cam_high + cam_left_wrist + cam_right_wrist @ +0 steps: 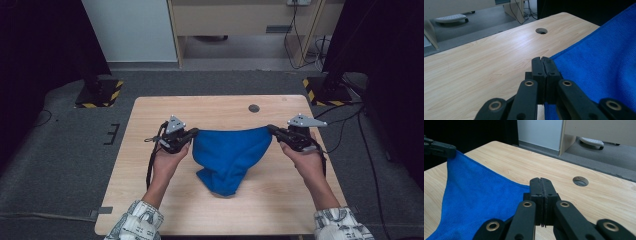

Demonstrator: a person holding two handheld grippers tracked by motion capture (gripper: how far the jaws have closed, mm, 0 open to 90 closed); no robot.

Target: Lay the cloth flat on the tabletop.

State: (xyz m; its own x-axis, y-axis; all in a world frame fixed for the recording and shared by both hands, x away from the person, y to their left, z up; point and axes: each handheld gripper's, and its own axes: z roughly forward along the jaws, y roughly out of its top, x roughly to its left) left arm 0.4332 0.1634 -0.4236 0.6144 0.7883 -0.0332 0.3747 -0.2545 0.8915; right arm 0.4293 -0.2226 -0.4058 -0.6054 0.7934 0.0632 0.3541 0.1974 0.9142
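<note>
A: Cloth (229,156), blue microfibre, hangs stretched at the middle of the high view, over the wooden table (150,195). Where are the grippers?

B: The left gripper (194,132) sits left of centre, jaws clamped tight on the cloth's left corner. The right gripper (270,129) sits right of centre, jaws pinched together on the other corner.

A: And the cloth between them?

B: Its top edge runs nearly straight from grip to grip; the rest sags to a bunched point lower down. A round cable hole (254,108) lies above it.
</note>
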